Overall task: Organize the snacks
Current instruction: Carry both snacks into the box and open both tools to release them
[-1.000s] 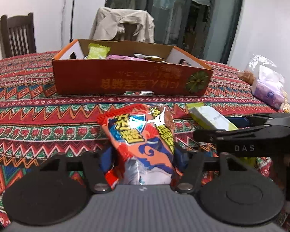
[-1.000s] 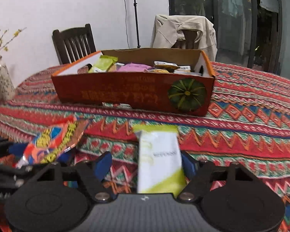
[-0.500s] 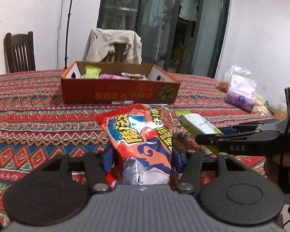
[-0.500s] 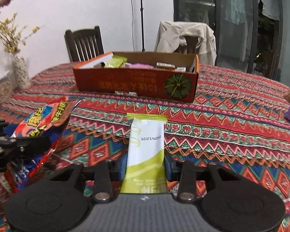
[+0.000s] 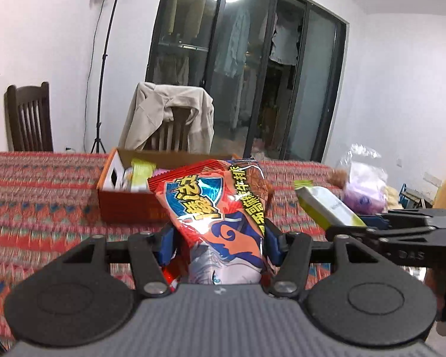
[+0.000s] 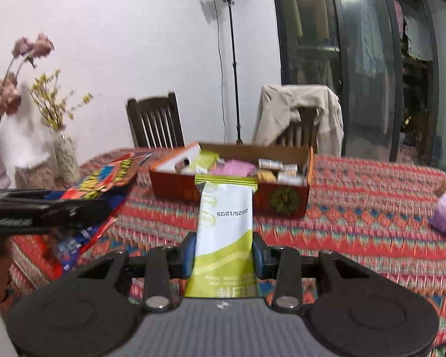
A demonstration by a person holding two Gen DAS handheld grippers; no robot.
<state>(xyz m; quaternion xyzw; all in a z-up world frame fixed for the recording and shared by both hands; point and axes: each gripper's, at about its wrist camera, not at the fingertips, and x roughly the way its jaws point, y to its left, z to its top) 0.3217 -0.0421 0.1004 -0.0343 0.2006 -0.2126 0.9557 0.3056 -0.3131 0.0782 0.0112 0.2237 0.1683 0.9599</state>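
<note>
patterned tablecloth [image 6: 356, 208]; white-green packet [image 6: 226, 223] reads "2025/12/25".

"2025/12/25" on green-white packet [image 6: 223, 229]

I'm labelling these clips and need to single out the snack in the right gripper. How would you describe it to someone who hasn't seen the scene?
Start at the red cardboard box on the patterned tablecloth. In front of it the right gripper holds up a flat white and lime-green packet with a printed date. Unlike the glossy red and blue snack bag in the left gripper, it is pale and slim.
</note>
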